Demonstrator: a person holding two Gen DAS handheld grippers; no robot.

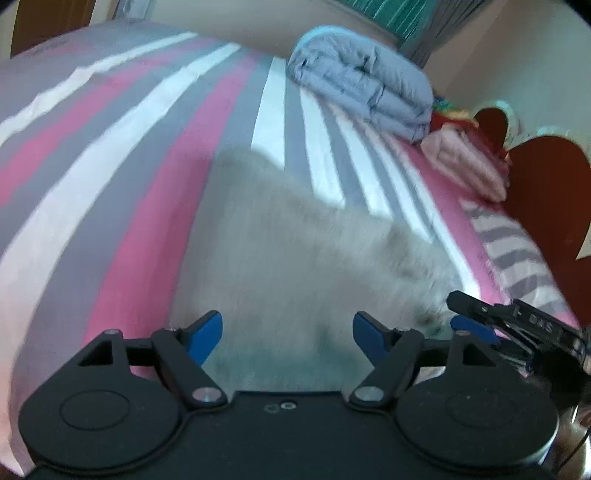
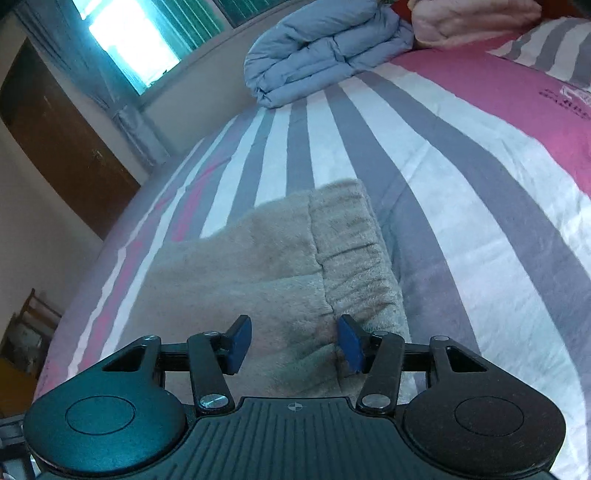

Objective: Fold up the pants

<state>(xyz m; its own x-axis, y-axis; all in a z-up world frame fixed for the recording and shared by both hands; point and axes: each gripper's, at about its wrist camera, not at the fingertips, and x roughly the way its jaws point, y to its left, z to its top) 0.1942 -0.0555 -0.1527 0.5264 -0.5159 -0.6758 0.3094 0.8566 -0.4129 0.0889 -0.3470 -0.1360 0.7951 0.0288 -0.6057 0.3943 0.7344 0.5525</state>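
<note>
The left gripper [image 1: 287, 332] points down at the bed [image 1: 110, 147], its jaws wide apart with nothing pinched. The pants [image 1: 295, 240], a fuzzy beige pair, lie flat on the striped cover straight ahead of it; their near edge runs under the gap between the blue fingertips [image 1: 207, 334], and the cloth spreads away from there toward the upper right. The fingertips look to hover just above the fabric, though blur makes contact hard to judge.

At the right edge of the left wrist view, the right gripper [image 1: 472, 325] comes in from the side, only partly visible, its tip over the right side of the pants.

In its own view, the right gripper [image 2: 295, 341] has its jaws moderately apart, not clamped on anything. The pants [image 2: 258, 258] lie beneath and ahead of it, and the gathered waistband [image 2: 354, 251] runs up from the right fingertip [image 2: 351, 345], which sits at the waistband's seam. Whether that fingertip touches the cloth cannot be told.

Farther back lie a folded blue quilt [image 2: 317, 48], a pink bundle [image 2: 472, 22] cut off by the top edge, and a striped pillow [image 2: 554, 48]. The near end of the pants is hidden behind both gripper bodies.
</note>
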